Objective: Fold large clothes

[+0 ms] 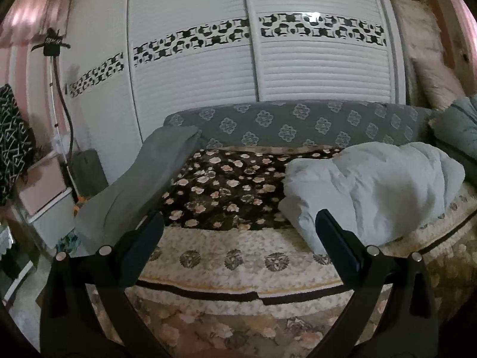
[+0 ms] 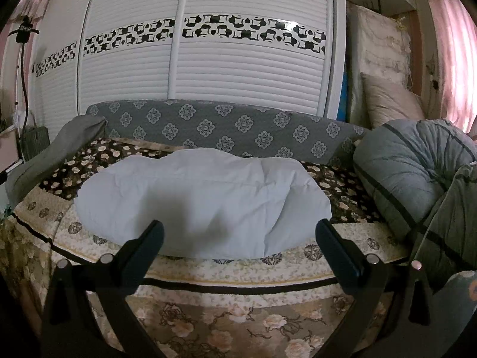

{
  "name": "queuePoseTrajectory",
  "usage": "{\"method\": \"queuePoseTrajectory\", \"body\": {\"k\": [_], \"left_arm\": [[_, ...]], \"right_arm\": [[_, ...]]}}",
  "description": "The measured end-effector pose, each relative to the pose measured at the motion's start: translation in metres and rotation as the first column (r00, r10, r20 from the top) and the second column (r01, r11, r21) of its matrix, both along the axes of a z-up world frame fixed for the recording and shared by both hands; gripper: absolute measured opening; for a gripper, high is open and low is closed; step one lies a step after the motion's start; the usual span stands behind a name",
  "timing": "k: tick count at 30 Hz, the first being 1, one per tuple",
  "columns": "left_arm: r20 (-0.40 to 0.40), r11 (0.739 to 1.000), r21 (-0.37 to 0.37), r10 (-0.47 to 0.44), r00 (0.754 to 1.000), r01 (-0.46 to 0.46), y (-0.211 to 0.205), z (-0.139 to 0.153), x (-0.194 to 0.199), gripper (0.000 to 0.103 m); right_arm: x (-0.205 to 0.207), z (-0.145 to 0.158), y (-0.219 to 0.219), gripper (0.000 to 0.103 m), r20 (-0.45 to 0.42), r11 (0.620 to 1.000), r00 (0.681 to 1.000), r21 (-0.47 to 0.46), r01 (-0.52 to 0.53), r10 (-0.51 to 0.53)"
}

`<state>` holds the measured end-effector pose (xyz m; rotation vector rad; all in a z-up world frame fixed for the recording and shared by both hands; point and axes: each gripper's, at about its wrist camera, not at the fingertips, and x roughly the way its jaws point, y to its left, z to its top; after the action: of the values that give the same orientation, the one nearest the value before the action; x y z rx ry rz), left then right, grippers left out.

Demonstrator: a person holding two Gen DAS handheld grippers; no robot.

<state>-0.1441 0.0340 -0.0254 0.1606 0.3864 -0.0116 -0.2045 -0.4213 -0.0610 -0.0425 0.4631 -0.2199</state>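
Note:
A pale blue-white garment [image 2: 202, 200] lies bunched in a wide heap on the flowered bedspread [image 2: 223, 271]. In the left wrist view the garment [image 1: 372, 191] sits to the right. My right gripper [image 2: 240, 226] is open and empty, its jaws wide apart just in front of the heap's near edge. My left gripper [image 1: 238, 217] is open and empty, held above the bed's front edge, left of the heap. A grey cloth [image 1: 143, 185] hangs over the bed's left side, close behind the left finger [image 1: 143, 238].
A grey patterned headboard [image 2: 226, 128] runs along the far side, with white louvred wardrobe doors [image 2: 238, 65] behind. A grey quilted bundle [image 2: 411, 176] and a beige pillow [image 2: 387, 101] lie at the right. Pink-white drawers [image 1: 50, 197] and a stand [image 1: 64, 89] are at the left.

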Motion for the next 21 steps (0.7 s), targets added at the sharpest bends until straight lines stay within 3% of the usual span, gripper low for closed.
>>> {"method": "queuePoseTrajectory", "body": {"k": [21], "left_arm": [[0.000,1.000,0.013,-0.003,1.000,0.003,-0.0002,-0.0011,0.0010,0.100]], "right_arm": [[0.0008,0.0012,-0.0037,0.101,0.009,1.000,1.000,0.004,0.006,-0.006]]}}
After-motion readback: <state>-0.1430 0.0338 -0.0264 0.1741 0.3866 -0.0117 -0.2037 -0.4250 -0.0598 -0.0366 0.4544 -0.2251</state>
